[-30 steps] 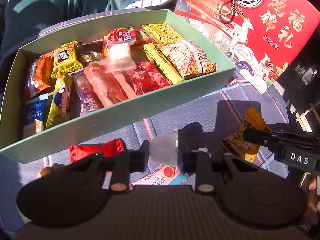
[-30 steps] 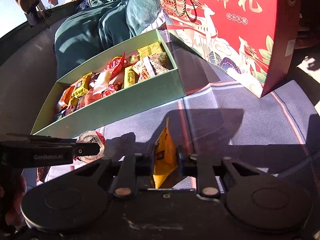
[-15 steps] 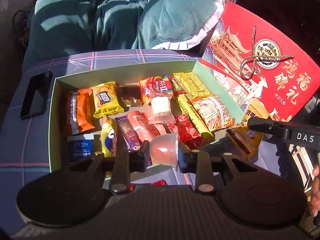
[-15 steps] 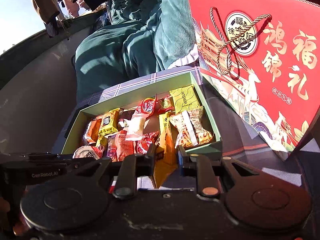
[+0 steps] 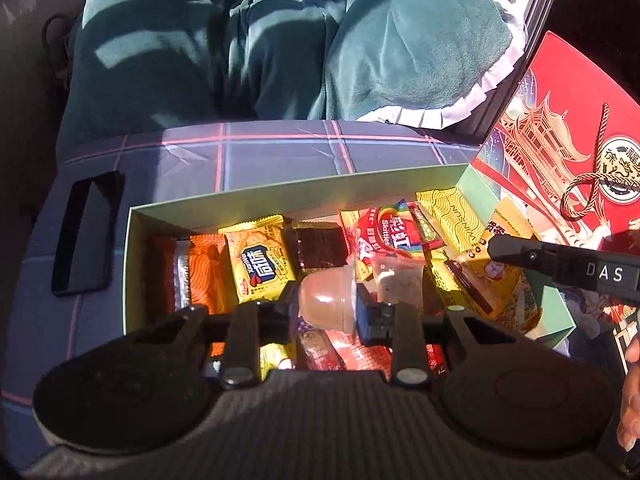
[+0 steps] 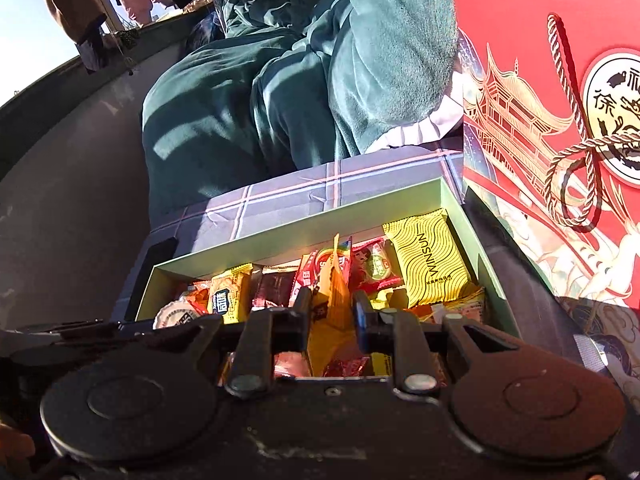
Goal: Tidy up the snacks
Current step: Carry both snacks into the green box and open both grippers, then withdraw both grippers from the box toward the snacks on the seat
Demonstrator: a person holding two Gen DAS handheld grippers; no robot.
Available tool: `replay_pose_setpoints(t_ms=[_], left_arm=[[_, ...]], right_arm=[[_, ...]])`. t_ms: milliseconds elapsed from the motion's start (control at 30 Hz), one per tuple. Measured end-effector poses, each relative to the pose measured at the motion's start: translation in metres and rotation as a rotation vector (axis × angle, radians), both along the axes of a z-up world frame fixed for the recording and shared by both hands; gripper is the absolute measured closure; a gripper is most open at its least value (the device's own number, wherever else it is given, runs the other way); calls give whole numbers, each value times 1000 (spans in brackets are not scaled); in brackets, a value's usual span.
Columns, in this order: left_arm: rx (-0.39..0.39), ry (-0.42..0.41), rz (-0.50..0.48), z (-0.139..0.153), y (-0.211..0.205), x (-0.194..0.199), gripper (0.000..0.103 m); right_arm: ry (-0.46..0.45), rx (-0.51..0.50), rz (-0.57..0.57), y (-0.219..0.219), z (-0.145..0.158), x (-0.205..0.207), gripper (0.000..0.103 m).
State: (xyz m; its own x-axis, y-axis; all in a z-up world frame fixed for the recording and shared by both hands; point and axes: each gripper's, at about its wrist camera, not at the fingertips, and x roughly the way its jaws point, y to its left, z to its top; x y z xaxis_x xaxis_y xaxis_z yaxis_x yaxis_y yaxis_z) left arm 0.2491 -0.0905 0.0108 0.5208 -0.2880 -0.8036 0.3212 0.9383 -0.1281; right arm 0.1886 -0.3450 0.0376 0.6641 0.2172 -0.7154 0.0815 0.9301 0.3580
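Left fingers [image 5: 328,307] clamp jelly cup [image 5: 326,306]; right fingers [image 6: 332,314] pinch yellow packet [image 6: 330,312], hiding box [image 6: 280,236] contents.

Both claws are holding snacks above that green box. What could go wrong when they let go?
1. The jelly cup in the left gripper might roll off the heaped packets once dropped.
2. The yellow packet in the right gripper hangs near the green box middle; both grippers are close and might bump.
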Motion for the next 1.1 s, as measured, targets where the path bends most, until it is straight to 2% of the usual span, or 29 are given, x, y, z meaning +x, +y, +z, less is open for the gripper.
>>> replay_pose_setpoints(t_ms=[233, 267, 300, 333, 367, 400, 467, 667, 1100], left_arm=[[10, 15, 14, -13, -10, 15, 74], [22, 10, 27, -15, -11, 17, 64], [35, 11, 39, -17, -12, 18, 53], [43, 10, 49, -18, -13, 18, 34], [53, 1, 65, -18, -12, 17, 23], [59, -4, 73, -18, -12, 15, 19], [69, -9, 83, -17, -10, 11, 7], [65, -3, 82, -10, -10, -5, 1], [28, -31, 71, 20, -5, -69, 1]], right_arm=[[32, 78, -36, -8, -20, 19, 80], [35, 95, -35, -8, -22, 22, 78], [38, 107, -34, -8, -25, 25, 67], [44, 116, -38, -9, -26, 26, 55], [47, 113, -50, -10, -27, 26, 30], [43, 109, -60, -11, -27, 25, 17], [37, 102, -77, -12, -26, 21, 14], [31, 76, -83, -12, -18, 7, 1], [14, 66, -69, -6, 13, -57, 0]])
